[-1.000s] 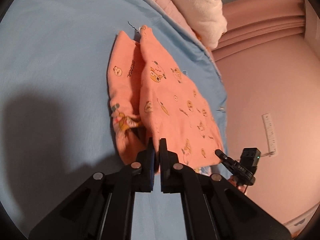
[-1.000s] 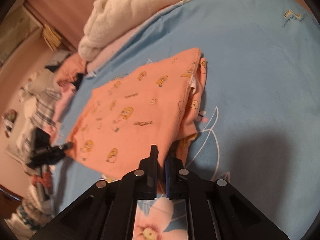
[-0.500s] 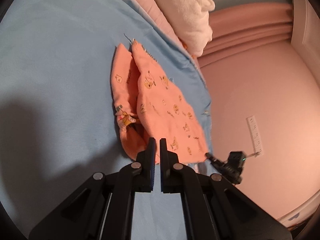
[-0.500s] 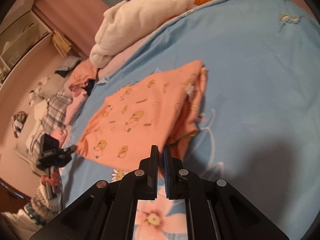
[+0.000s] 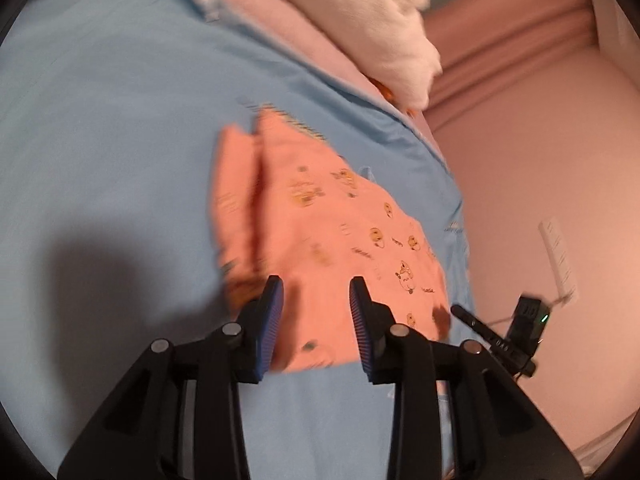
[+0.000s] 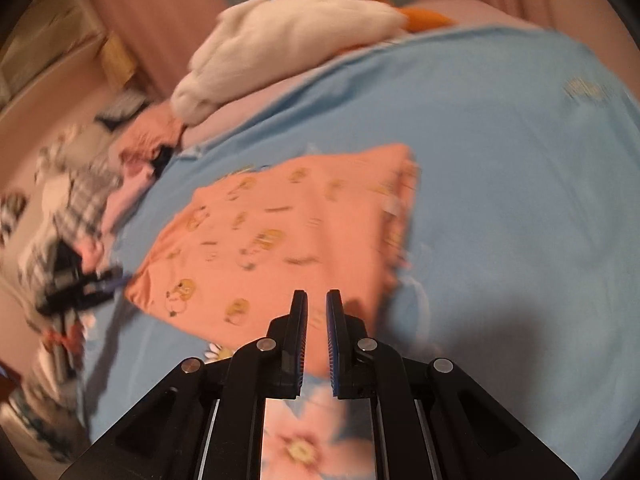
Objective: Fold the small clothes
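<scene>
An orange garment (image 5: 332,240) printed with small cartoon figures lies folded on the light blue bed sheet (image 5: 100,120). My left gripper (image 5: 316,292) is open, its fingers spread over the garment's near edge and holding nothing. In the right wrist view the same garment (image 6: 280,236) lies flat ahead. My right gripper (image 6: 317,304) stands just above its near edge with the jaws slightly apart and nothing between them. Both views are blurred by motion.
A white plush towel (image 5: 380,12) and pink bedding (image 5: 280,20) are piled at the far side of the bed. A heap of mixed clothes (image 6: 80,200) lies off the bed's left side. A pink wall (image 5: 540,160) borders the bed.
Both grippers held the garment's near edge a second ago and have since let go. My left gripper has opened wide, my right only slightly. The garment now rests flat.
</scene>
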